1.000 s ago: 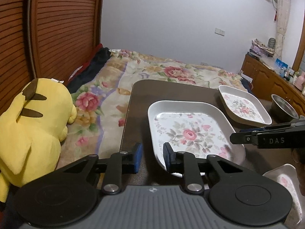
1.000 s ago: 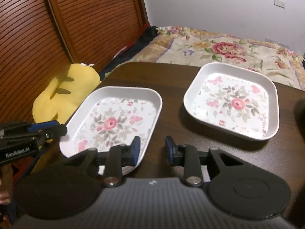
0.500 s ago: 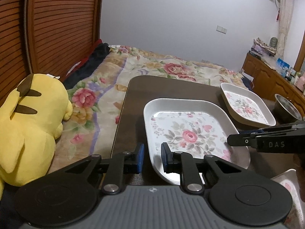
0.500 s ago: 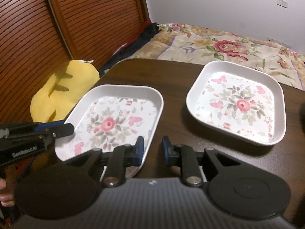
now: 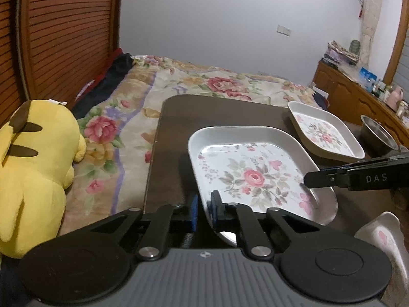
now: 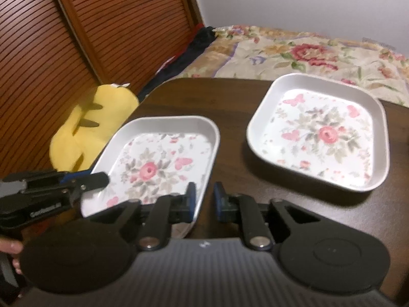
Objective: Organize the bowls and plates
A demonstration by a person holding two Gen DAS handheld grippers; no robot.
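Note:
A white square plate with a rose print (image 5: 255,176) (image 6: 158,163) lies on the dark table near me. My left gripper (image 5: 203,208) is shut on its near-left rim. My right gripper (image 6: 204,199) straddles the plate's opposite rim, one pad inside and one outside, with a gap still showing. The right gripper's fingers (image 5: 332,177) reach over the plate in the left wrist view; the left gripper's fingers (image 6: 87,180) show in the right wrist view. A second floral plate (image 6: 319,135) (image 5: 324,133) lies farther back.
A metal bowl (image 5: 378,133) stands at the table's right side. A small floral dish (image 5: 383,240) sits at the near right. A yellow plush toy (image 5: 33,168) lies on the flowered bed (image 5: 204,84) left of the table. A wooden slatted door (image 6: 76,38) is behind.
My left gripper's jaws have narrowed and closed on the near plate's rim. My right gripper has moved closer to the plate's other rim.

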